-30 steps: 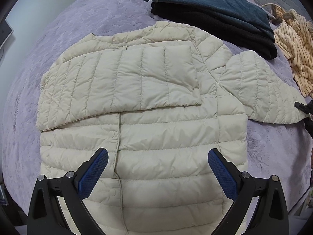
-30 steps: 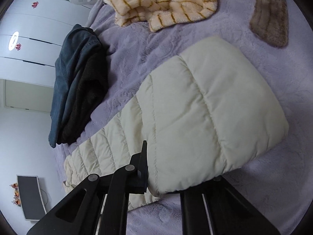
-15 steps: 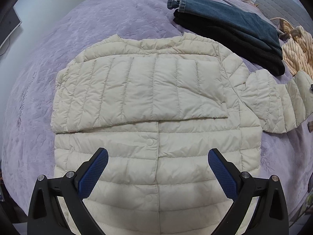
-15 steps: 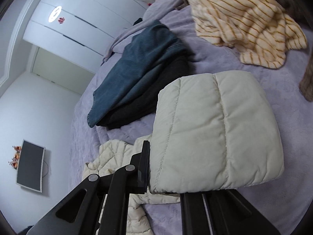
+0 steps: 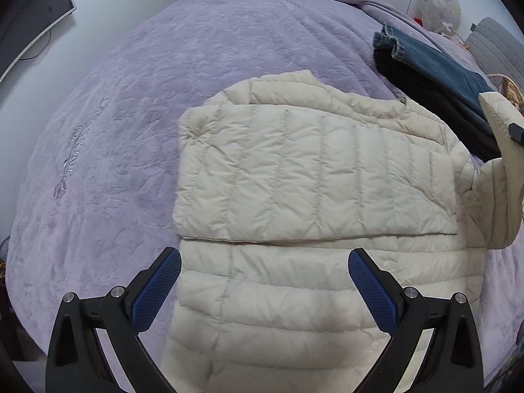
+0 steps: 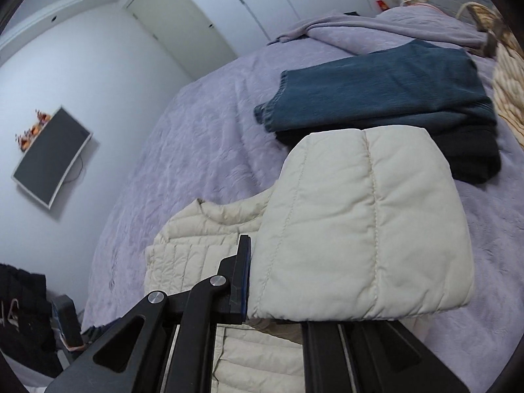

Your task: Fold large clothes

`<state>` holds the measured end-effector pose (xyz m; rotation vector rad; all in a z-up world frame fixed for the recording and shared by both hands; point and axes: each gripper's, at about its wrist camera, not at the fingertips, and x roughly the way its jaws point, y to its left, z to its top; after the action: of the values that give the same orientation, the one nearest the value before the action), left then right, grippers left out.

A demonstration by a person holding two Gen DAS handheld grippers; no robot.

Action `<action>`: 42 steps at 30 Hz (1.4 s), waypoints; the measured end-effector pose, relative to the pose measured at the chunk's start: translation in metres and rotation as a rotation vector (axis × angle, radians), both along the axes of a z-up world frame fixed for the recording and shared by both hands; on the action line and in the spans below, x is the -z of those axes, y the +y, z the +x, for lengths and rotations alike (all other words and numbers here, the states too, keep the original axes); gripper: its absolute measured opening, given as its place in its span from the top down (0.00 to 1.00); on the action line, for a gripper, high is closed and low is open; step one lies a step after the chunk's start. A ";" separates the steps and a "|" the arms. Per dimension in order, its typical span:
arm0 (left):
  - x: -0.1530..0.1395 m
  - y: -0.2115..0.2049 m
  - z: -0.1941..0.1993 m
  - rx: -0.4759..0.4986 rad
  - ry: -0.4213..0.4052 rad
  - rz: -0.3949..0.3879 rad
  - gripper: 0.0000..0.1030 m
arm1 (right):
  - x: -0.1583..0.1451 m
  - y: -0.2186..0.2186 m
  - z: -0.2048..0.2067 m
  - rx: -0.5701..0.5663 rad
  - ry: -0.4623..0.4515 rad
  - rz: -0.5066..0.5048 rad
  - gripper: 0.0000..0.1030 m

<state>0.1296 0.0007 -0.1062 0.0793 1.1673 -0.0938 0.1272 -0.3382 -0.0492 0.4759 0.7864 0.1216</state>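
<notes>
The cream quilted puffer jacket lies face up on the lilac bedspread, its hem toward me. One sleeve is already folded flat across the chest. The other sleeve is in my right gripper, whose fingers are clenched on the cuff end, holding it lifted off the bed above the jacket's shoulder. My left gripper hovers over the lower body of the jacket with its blue-padded fingers spread wide and nothing between them.

By my reckoning I am roughly midway: one sleeve is laid, this second one has yet to come down across the first, and the body has not been folded up from the hem. I cannot tell from the right wrist view how much of the cuff sits between the pads, since the far finger is hidden under the fabric.

A folded stack of blue jeans over a black garment sits well apart, beyond the collar.
</notes>
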 end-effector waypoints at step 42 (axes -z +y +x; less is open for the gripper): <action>0.019 0.060 0.057 -0.009 -0.054 -0.150 0.01 | 0.054 0.088 0.041 -0.023 0.054 0.099 0.90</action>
<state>0.1865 0.0604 -0.1247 -0.0563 1.1037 -0.1699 0.1684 -0.2500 -0.1032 0.5661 0.8415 0.1701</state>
